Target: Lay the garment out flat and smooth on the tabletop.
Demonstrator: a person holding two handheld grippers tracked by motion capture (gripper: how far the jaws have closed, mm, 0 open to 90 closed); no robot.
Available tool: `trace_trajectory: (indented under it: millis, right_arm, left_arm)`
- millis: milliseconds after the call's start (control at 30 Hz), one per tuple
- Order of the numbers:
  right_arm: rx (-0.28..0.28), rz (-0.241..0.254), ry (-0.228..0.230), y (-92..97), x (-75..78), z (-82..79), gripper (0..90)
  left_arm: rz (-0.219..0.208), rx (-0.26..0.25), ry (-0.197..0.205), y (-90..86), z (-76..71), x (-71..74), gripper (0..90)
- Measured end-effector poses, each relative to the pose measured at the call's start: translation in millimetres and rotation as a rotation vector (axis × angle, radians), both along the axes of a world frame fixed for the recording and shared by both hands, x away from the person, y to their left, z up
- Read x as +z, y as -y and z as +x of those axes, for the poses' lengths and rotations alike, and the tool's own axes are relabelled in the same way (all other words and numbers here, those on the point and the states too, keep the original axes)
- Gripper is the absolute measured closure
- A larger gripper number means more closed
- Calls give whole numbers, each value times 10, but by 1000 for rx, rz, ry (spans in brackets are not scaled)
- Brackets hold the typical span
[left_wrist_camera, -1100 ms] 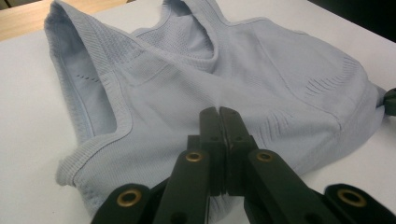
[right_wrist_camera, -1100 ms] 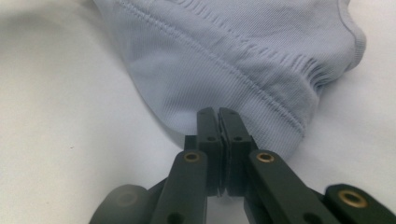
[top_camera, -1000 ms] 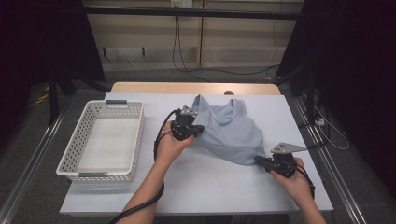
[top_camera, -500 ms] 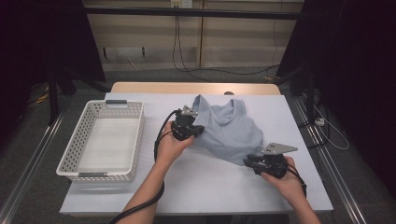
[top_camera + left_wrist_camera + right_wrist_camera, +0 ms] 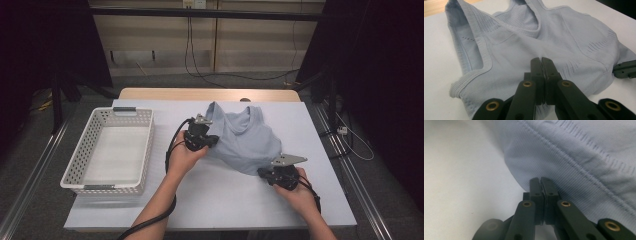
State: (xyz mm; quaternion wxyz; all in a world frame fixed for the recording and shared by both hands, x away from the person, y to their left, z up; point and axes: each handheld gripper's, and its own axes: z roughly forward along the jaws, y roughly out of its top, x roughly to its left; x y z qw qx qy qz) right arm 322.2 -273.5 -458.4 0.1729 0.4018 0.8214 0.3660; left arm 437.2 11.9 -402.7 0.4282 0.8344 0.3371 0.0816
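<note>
Risking a slip: left gripper (image 5: 541, 62) and right gripper (image 5: 540, 182), both clenched at the top's (image 5: 247, 140) hem near the table's (image 5: 225, 200) front edge, are pinching little cloth.

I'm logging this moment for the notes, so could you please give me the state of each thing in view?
Top: light blue, lying crumpled on the table, not folded.
Basket: white, upright, empty.
Left claw: jaws shut, at the top's side edge.
Right claw: jaws shut, at the top's hem.
Table: white sheet, flat.
</note>
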Motion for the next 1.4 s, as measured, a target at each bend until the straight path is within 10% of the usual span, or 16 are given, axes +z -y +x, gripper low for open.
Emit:
trace_trajectory:
  millis: [700, 1400]
  right_arm:
    - [-20, 149, 51, 267, 305, -125, 896]
    - [-11, 121, 20, 241, 197, -117, 893]
  left_arm:
    - [-28, 12, 16, -45, 11, 72, 895]
    - [0, -28, -10, 9, -40, -4, 785]
